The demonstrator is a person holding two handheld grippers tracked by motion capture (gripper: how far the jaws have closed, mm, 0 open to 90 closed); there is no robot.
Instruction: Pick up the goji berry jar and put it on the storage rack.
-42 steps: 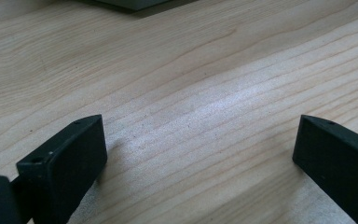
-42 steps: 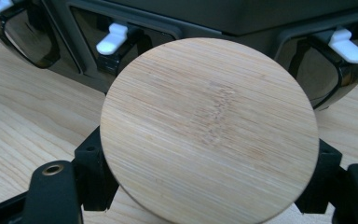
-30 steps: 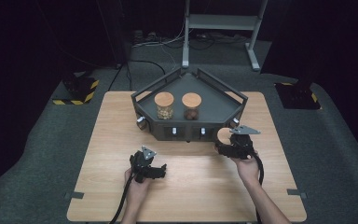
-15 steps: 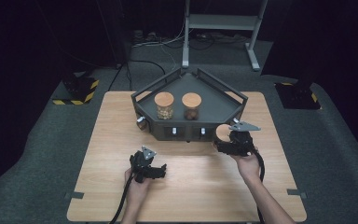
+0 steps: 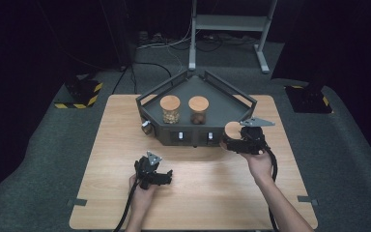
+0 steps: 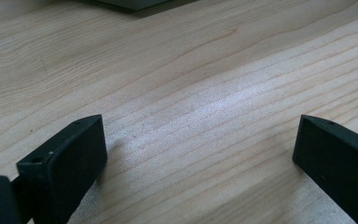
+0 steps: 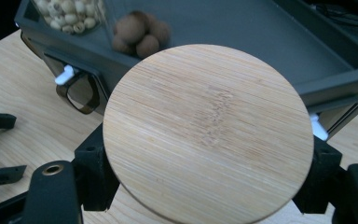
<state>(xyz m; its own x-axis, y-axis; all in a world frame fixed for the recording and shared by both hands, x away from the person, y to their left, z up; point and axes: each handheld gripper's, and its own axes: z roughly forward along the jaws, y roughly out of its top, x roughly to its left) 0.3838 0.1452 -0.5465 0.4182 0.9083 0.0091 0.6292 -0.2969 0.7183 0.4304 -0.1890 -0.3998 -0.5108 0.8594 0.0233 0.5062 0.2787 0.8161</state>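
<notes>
The right claw (image 5: 235, 138) has risen a little over the last second: in the earlier high views it sat lower against the front edge of the dark tray (image 5: 244, 104), and now it stands slightly higher at the tray's right front corner. Its jaws are closed as far as they go on a third jar (image 7: 208, 133), whose round bamboo lid (image 5: 232, 129) faces up; in the right gripper view the lid hides the glass below, and the black pads sit against it on both sides. So the jar is off the surface (image 5: 203, 193), held just in front of the tray wall and not yet over it.

Inside the tray two jars already stand side by side near the back, the pale-filled jar (image 5: 169, 109) on the left and the dark-filled jar (image 5: 198, 110) beside it. The open tray floor to their right looks like the likely spot for the held jar, so the lift reads as the start of carrying it in; it needs more height to clear the wall.

The left claw (image 5: 157, 178) has not shifted. It rests low over the bare wood near the person, jaws wide apart with nothing between them
</notes>
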